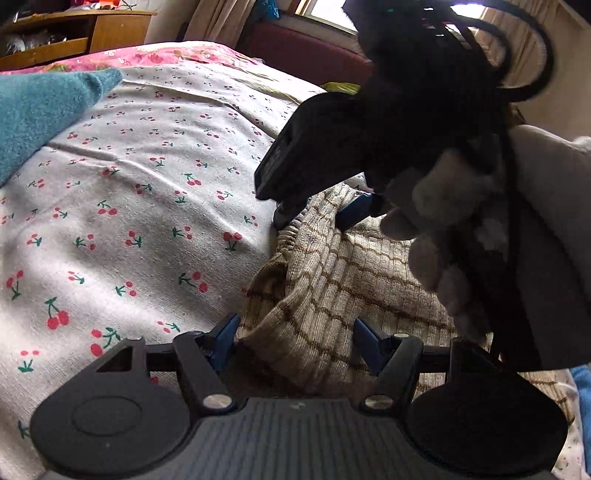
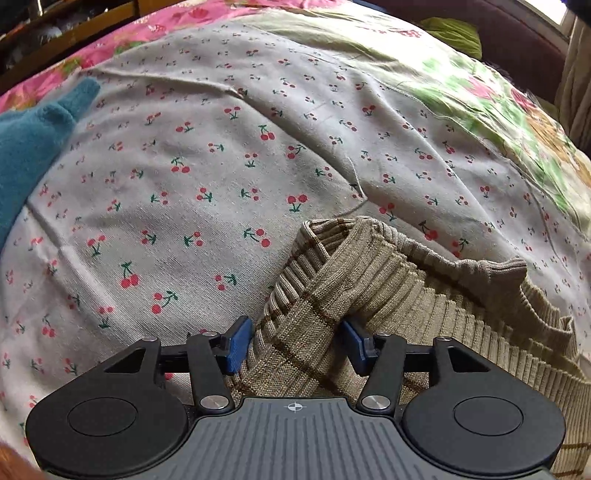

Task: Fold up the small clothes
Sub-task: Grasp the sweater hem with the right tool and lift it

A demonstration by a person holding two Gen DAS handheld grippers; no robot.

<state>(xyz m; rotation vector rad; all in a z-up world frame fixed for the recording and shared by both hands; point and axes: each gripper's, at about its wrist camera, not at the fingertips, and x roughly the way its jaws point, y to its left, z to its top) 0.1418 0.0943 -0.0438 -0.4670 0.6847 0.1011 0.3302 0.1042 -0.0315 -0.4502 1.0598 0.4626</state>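
A beige ribbed knit garment with thin brown stripes (image 1: 332, 295) lies on the cherry-print bedsheet (image 1: 129, 184). My left gripper (image 1: 295, 341) has its blue pads on either side of a bunched edge of the garment. My right gripper (image 1: 325, 210) shows in the left wrist view, held by a gloved hand (image 1: 443, 229), with cloth between its blue fingers. In the right wrist view my right gripper (image 2: 295, 345) straddles a folded band of the same garment (image 2: 332, 288), pads pressed on the cloth.
A teal fuzzy garment (image 1: 40, 110) lies at the left on the bed and also shows in the right wrist view (image 2: 29, 147). A pink floral cover (image 1: 166, 55) and a wooden shelf (image 1: 74, 33) are at the back. A green floral cloth (image 2: 498, 110) lies at the right.
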